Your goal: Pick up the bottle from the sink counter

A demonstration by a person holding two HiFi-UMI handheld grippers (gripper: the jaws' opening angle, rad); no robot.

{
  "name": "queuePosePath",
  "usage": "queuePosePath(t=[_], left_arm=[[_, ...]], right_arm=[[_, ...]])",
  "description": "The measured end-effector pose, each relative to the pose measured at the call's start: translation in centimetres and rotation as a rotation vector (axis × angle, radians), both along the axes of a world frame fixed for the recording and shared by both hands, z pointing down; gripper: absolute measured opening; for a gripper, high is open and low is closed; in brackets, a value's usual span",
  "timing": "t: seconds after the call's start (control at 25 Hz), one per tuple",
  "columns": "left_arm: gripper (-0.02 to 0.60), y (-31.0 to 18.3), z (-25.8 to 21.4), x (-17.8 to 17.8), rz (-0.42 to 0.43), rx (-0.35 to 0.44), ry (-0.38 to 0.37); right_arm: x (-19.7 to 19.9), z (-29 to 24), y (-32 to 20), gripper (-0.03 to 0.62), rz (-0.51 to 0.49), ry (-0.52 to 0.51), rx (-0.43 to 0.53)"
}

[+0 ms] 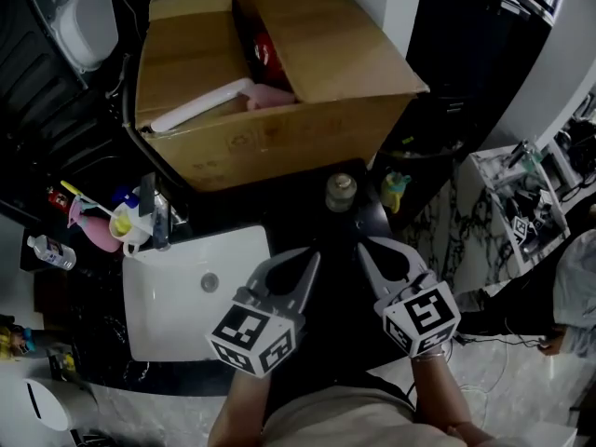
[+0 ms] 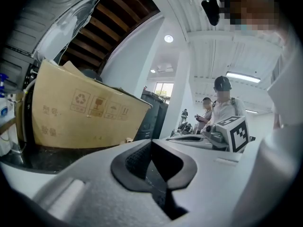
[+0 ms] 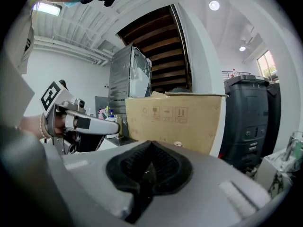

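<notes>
In the head view the bottle point(image 1: 341, 192), clear with a round pale cap, stands upright on the black counter point(image 1: 289, 210) just in front of the cardboard box point(image 1: 270, 82), which fills the 12 o'clock part of the frame. The white sink point(image 1: 177, 315) lies at 8 o'clock from the bottle, with the tap point(image 1: 158, 217) at its far left corner. A small teal and yellow bottle point(image 1: 396, 191) stands at 3 o'clock from the bottle, near it but not touching.

Both tools sit below the bottle and point toward it. The left gripper point(image 1: 312, 255) is at 7 o'clock from the bottle and the right gripper point(image 1: 363, 247) at 5 o'clock; the 2 tips are near the bottle and clear of it. In the left gripper view the left gripper's jaws are pressed together with nothing between the dark pads point(image 2: 137, 160). In the right gripper view the right gripper's jaws are likewise closed and empty, the ribbed pads point(image 3: 165, 167) meeting at the middle, with the box face beyond them at 12 o'clock
</notes>
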State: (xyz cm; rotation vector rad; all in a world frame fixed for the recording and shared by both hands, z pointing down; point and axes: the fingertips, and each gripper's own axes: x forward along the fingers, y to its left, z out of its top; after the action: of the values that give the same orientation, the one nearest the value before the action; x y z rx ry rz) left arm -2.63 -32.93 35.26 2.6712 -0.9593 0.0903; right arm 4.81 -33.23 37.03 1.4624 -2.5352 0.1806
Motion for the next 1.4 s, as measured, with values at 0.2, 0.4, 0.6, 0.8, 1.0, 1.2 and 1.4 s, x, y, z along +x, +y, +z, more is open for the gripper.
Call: queuePosePath(t=[0.2, 0.4, 0.6, 0.8, 1.0, 1.2, 1.4], left_arm=[[0.006, -1.9, 0.7, 0.0, 0.008, -0.012, 0.012], [0.006, -3.6, 1.6, -0.3, -0.001, -0.026, 0.01], [0.006, -4.9, 2.9, -0.5, 0.0, -0.056, 0.013], [0.006, -5.9, 4.5, -0.3, 0.01, -0.086, 0.005], [0.006, -6.2, 6.0, 0.3, 0.034, -0.116, -0.001], [0.006, -7.2, 7.1, 0.4, 0.04, -0.129, -0.007], [0.006, -8.0, 7.8, 0.1, 0.027, -0.14, 0.006]], right_arm=[[-0.2, 0.7, -1.8, 0.003, -0.002, 0.017, -0.015], [-0.1, 1.8, -3.6, 0.003, 0.011, 0.032, -0.037], [0.2, 3.7, -5.3, 0.003, 0.029, 0.052, -0.069], [0.5, 5.4, -6.7, 0.004, 0.035, 0.079, -0.102], [0.9, 7.2, -7.8, 0.038, 0.038, 0.092, -0.142], [1.2, 8.4, -9.0, 0.114, 0.047, 0.092, -0.162], [2.0, 9.2, -10.9, 0.227, 0.079, 0.104, -0.165]])
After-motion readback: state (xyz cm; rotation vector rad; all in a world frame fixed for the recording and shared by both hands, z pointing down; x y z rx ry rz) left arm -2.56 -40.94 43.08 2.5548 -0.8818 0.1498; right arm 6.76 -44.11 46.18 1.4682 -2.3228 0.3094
